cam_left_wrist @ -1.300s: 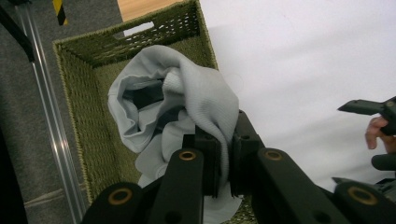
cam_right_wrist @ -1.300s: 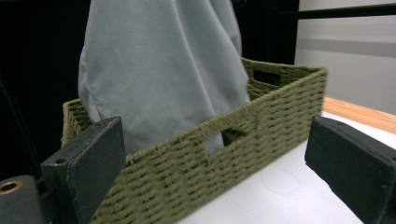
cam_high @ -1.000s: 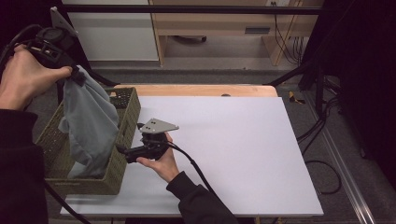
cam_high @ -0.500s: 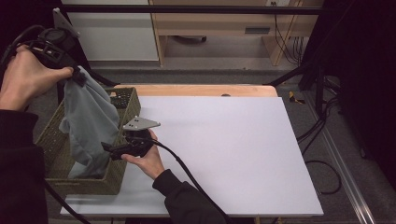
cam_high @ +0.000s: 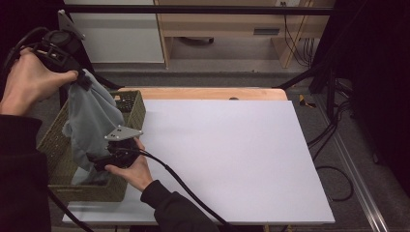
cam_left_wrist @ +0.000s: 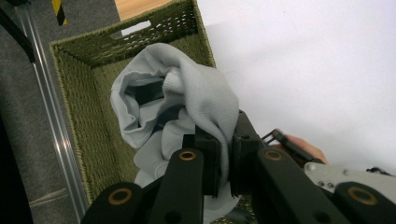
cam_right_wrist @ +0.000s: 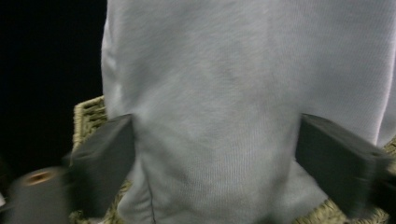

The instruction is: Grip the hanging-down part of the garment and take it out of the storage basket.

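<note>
A grey garment (cam_high: 89,123) hangs from my left gripper (cam_high: 77,79), which is raised above the woven basket (cam_high: 130,104) and shut on a fold of the cloth (cam_left_wrist: 219,121). The garment's lower part still lies inside the basket (cam_left_wrist: 93,140). My right gripper (cam_high: 99,162) is at the basket's near right side, pushed up against the hanging garment (cam_right_wrist: 233,93). Its jaws stand wide open with the cloth spread between them, one finger (cam_right_wrist: 105,158) at the left and one finger (cam_right_wrist: 341,158) at the right.
The olive woven basket stands at the left edge of the white tabletop (cam_high: 227,154). A wooden strip (cam_high: 203,93) borders the table's far edge. Cables (cam_high: 333,130) trail on the floor to the right, and furniture (cam_high: 217,29) stands behind the table.
My right gripper has moved left from the tabletop to the basket's side and now has the hanging garment between its open jaws. The left gripper keeps holding the garment up.
</note>
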Available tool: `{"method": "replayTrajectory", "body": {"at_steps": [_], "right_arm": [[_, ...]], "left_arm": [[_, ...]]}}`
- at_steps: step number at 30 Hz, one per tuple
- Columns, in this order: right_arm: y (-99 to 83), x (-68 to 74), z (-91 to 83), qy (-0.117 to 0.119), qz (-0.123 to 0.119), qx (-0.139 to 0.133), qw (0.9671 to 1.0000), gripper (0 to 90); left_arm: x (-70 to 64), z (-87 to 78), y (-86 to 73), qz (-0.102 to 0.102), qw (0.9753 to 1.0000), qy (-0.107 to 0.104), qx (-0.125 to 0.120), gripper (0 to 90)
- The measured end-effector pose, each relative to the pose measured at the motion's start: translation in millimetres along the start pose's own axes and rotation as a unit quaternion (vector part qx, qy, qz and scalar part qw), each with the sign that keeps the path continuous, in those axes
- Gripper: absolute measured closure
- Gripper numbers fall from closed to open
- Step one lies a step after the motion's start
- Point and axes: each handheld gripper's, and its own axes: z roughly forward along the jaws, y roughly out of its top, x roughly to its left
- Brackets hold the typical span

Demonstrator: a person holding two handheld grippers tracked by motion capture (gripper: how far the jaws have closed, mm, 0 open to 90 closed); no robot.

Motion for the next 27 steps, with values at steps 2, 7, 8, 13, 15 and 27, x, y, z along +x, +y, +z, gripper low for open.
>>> {"method": "replayTrajectory", "body": {"at_steps": [2, 7, 8, 13, 15, 27], "right_arm": [[-2.0, 3.7, 5.9, -0.012, -0.004, 0.011, 0.9999, 38.8], [-1.6, 4.5, 8.4, -0.021, -0.007, 0.018, 0.9996, 68.6], [-0.7, 0.6, 7.4, -0.015, -0.005, 0.017, 0.9997, 82.2], [0.9, -6.0, 1.7, -0.006, 0.001, 0.019, 0.9998, 87.7], [1.4, -9.3, -2.5, -0.001, 0.004, 0.019, 0.9998, 87.9], [11.3, -31.8, -54.4, -0.005, 0.002, -0.007, 1.0000, 88.0]], "left_arm": [[1.2, -0.2, -1.1, 0.000, 1.0000, 0.000, 0.001, 83.8], [3.7, -2.1, -4.1, 0.001, 1.0000, -0.002, -0.001, 83.8], [4.9, -3.1, -5.3, 0.000, 1.0000, -0.003, -0.001, 83.8], [7.3, -5.1, -7.5, -0.003, 1.0000, -0.002, -0.005, 83.8], [8.0, -5.8, -7.9, -0.004, 1.0000, -0.002, -0.007, 83.8], [9.9, -7.6, -8.6, -0.008, 0.9999, -0.003, -0.013, 83.8]]}}
